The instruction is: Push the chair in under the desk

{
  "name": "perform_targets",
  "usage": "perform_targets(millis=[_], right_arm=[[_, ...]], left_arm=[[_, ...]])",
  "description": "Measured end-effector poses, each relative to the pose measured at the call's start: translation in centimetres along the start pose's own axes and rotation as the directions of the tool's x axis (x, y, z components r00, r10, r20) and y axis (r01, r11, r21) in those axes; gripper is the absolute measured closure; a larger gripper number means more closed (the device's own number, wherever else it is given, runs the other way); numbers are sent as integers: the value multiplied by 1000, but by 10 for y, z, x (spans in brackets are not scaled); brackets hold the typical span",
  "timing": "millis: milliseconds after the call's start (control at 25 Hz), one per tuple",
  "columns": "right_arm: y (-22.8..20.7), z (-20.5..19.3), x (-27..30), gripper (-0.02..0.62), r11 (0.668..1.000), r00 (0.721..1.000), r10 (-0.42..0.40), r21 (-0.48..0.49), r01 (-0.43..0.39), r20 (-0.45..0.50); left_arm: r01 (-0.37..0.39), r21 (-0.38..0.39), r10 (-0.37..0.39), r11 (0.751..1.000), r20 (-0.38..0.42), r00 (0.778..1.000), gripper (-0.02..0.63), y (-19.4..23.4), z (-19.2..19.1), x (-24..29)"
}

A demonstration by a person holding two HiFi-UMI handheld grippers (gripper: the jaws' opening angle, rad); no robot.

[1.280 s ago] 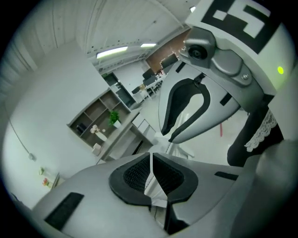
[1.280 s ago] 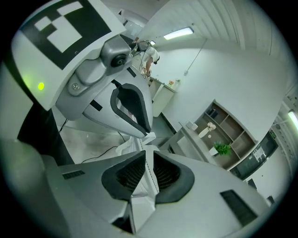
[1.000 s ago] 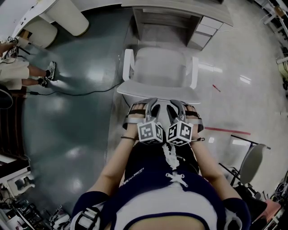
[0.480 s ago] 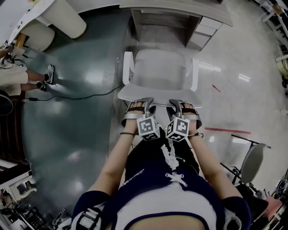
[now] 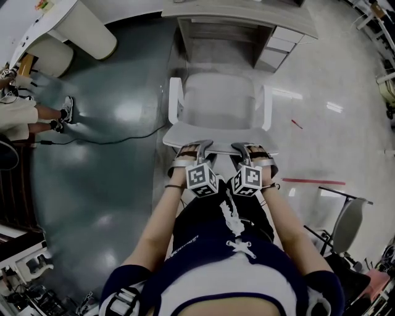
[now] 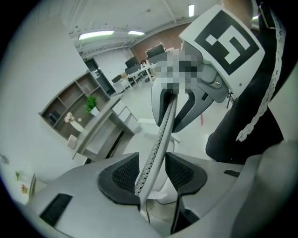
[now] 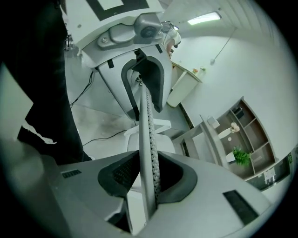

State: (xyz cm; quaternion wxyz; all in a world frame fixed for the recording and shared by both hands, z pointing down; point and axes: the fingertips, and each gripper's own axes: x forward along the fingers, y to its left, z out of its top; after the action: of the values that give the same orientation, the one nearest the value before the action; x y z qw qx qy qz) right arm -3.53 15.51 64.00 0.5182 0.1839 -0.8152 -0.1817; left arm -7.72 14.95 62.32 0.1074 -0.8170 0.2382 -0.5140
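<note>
My L gripper [image 6: 152, 175]: jaws have just been opening and now stand wide, straddling the top edge of the backrest [image 5: 216, 134] of the white office chair [image 5: 219, 99]. There's a gap beside one pad, so no squeeze. My R gripper [image 7: 148, 179]: jaws opened, then have been closing. The pads are snug on the same edge, just beside L. Chair faces the desk [image 5: 247, 17], seat front near the kneehole, most of it not under yet.
</note>
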Motion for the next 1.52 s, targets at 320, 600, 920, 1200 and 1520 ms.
perform_targets(millis=[320, 600, 920, 1200, 1520], right_arm=[[-14, -3, 11, 509, 999, 999, 32, 3, -32, 32], [-36, -7, 26, 509, 999, 999, 32, 11, -32, 24], [-56, -3, 38, 509, 999, 1000, 26, 21, -26, 18], [-72, -6, 51, 508, 998, 999, 43, 41, -43, 7], [-90, -5, 61, 509, 997, 999, 50, 60, -50, -3]], left_arm=[[17, -12, -17, 1000, 2, 1000, 425, 15, 1, 10], [1, -5, -1, 1000, 2, 1000, 425, 38, 2, 26], [23, -5, -23, 1000, -4, 1000, 425, 59, -2, 34], [25, 6, -25, 1000, 5, 1000, 425, 77, 0, 46], [49, 17, -49, 999, 2, 999, 425, 96, -3, 56]])
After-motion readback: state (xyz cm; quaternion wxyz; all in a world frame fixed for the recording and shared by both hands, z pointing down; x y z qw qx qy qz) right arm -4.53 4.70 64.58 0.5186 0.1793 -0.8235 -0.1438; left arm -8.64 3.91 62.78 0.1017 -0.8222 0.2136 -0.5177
